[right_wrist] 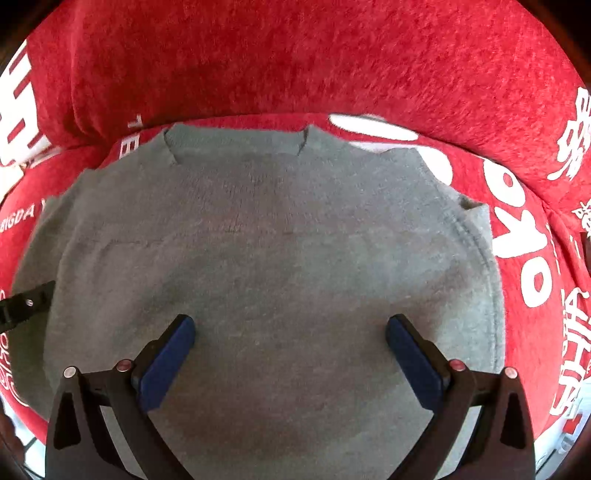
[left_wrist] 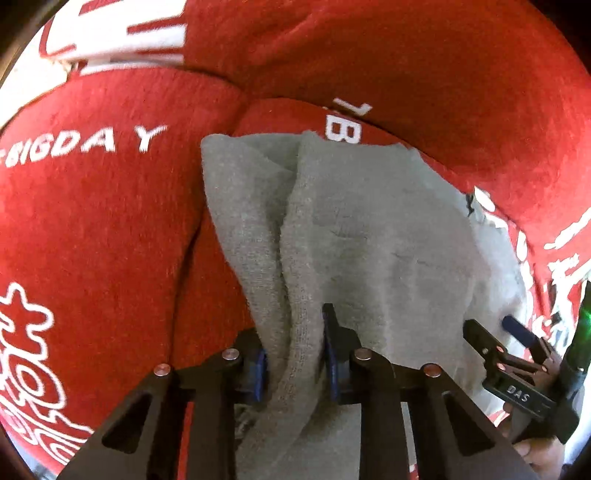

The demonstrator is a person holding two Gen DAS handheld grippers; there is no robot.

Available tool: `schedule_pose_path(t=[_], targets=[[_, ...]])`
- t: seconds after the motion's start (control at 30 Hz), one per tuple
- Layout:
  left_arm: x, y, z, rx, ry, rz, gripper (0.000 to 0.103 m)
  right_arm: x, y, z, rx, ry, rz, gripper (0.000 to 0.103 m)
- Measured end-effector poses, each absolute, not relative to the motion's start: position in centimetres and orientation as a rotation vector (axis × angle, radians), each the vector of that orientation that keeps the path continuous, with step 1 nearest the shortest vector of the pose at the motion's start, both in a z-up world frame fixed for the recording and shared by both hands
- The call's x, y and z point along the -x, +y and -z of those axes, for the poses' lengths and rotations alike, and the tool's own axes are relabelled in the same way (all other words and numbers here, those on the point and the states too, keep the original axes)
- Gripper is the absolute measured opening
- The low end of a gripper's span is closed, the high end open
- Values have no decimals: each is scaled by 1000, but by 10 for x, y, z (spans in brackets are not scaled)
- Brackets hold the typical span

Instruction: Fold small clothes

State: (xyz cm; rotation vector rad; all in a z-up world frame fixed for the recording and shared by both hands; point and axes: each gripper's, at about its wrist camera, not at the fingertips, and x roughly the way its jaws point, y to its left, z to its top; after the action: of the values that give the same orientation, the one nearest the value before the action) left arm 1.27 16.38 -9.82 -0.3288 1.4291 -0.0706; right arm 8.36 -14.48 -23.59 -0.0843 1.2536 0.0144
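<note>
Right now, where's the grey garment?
The grey garment lies spread on the red printed cover, under the open right gripper; in the left wrist view the left gripper pinches a bunched fold.

Grey knit sweater point(right_wrist: 273, 258), plain, no pattern, with darker stitching along the seam at one shoulder. Bright red fleecy blanket point(right_wrist: 295, 55) beneath and behind, printed with white lettering, among it "BIGDAY" and large rounded white letters and characters. White band with red stripes point(left_wrist: 110, 33) at one corner of the left wrist view. White outlined figures near the lower left edge there. Black frames on the left gripper point(left_wrist: 295, 354) and the right gripper point(right_wrist: 291, 354), dark blue pads point(right_wrist: 166, 369) on the fingers, small silver and reddish rivets at the joints.
</note>
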Motion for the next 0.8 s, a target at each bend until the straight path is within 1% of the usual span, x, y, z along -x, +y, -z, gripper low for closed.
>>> schedule_pose_path(t=[0.13,0.27,0.37,0.5,0.7,0.8], targets=[[-16,151,79,308,1419,52,24,-85,-145,243,103,1221,-36,103],[-20,149,57,332,1415,33,24,-94,-156,232,82,1308,-33,103],[-23,137,43,323,1419,17,24,-83,-186,214,40,1273,15,103],[-29,113,28,314,1423,12,23,-63,-235,212,28,1291,66,103],[-37,45,-1,272,1393,0,20,-38,-308,211,-15,1307,91,103],[-36,-9,-18,230,1365,23,19,-34,-335,206,-35,1300,94,103]])
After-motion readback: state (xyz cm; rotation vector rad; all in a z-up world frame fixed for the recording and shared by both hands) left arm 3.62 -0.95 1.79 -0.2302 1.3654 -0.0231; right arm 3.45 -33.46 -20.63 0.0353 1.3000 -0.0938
